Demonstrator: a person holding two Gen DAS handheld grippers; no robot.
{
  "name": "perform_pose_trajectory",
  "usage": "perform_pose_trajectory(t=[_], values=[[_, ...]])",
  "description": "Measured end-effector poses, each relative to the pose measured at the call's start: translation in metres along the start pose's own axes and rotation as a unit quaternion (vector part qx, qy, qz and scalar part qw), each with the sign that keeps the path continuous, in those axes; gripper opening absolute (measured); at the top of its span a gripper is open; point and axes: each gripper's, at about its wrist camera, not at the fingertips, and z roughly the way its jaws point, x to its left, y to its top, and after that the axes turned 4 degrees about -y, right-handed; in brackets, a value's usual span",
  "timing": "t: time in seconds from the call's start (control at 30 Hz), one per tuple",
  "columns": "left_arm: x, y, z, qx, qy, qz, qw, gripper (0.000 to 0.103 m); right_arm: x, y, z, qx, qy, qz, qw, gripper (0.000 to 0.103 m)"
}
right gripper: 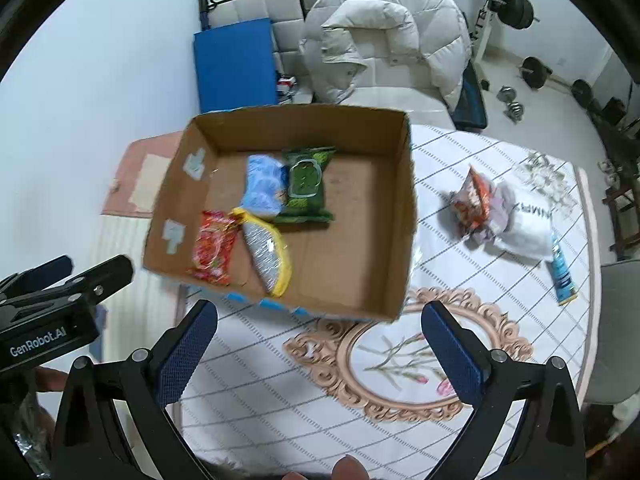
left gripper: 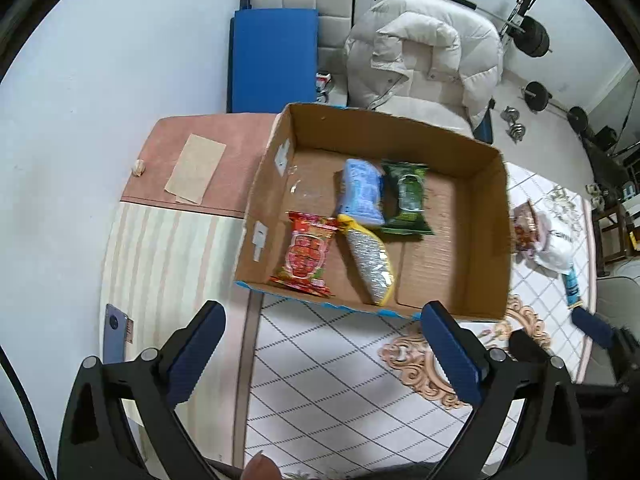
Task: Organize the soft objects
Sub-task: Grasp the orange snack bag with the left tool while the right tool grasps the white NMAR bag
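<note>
An open cardboard box point(left gripper: 486, 216) point(right gripper: 404, 216) stands on the table. Inside lie a red snack pack point(left gripper: 306, 254) point(right gripper: 212, 246), a yellow-edged silver pack point(left gripper: 370, 264) point(right gripper: 266, 254), a blue pack point(left gripper: 360, 190) point(right gripper: 262, 186) and a green wipes pack point(left gripper: 406, 196) point(right gripper: 306, 184). On the table right of the box lie an orange snack bag point(right gripper: 472, 200), a white soft bag point(right gripper: 528, 220) and a blue tube point(right gripper: 562, 272). My left gripper point(left gripper: 320, 350) is open and empty, near the box's front wall. My right gripper point(right gripper: 318, 350) is open and empty, above the tablecloth in front of the box.
The table carries a white checked cloth with an ornate oval point(right gripper: 400, 360). A phone point(left gripper: 116, 334) lies at the left table edge. A pink mat with paper point(left gripper: 196, 174) lies on the floor. A puffy white jacket point(right gripper: 384, 36), blue pad point(left gripper: 272, 60) and weights stand behind.
</note>
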Motion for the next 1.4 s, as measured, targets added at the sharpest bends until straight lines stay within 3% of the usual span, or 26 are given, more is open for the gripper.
perform_pose_trajectory(t=[0.2,0.3,0.37,0.43,0.57,0.7,0.9,1.2,1.27,1.33,1.4], values=[[-0.054,0.014,-0.011,-0.008,-0.023,0.023,0.9994,0.1,-0.036,-0.002,-0.018,-0.001,0.038,0.02,0.999,0.103],[-0.099,0.031,-0.003,0.0,-0.033,0.048,0.9983,0.1,-0.09,0.009,-0.03,-0.016,0.029,0.056,0.998,0.103],[-0.139,0.046,0.01,0.009,-0.046,0.068,0.9966,0.1,-0.139,0.021,-0.033,-0.026,0.0,0.089,0.996,0.103],[-0.181,0.064,0.031,0.021,-0.052,0.092,0.9942,0.1,-0.185,0.033,-0.026,-0.03,-0.034,0.118,0.992,0.103],[-0.264,0.097,0.104,0.095,-0.063,0.137,0.984,0.1,-0.282,0.059,0.032,0.016,-0.083,0.172,0.981,0.103],[-0.318,0.119,0.183,0.168,-0.051,0.152,0.9727,0.1,-0.339,0.074,0.102,0.077,-0.075,0.195,0.975,0.103],[-0.342,0.125,0.263,0.24,-0.022,0.152,0.9585,0.1,-0.362,0.079,0.164,0.129,-0.048,0.201,0.97,0.103],[-0.344,0.121,0.296,0.283,-0.037,0.141,0.9481,0.1,-0.367,0.084,0.203,0.161,-0.009,0.191,0.968,0.103],[-0.345,0.118,0.301,0.284,-0.031,0.146,0.947,0.09,-0.365,0.084,0.211,0.17,-0.002,0.185,0.968,0.103],[-0.344,0.114,0.309,0.298,-0.03,0.143,0.9433,0.063,-0.36,0.087,0.222,0.179,0.003,0.183,0.967,0.103],[-0.341,0.112,0.315,0.309,-0.036,0.13,0.9415,0.051,-0.357,0.088,0.233,0.187,0.003,0.185,0.965,0.103]])
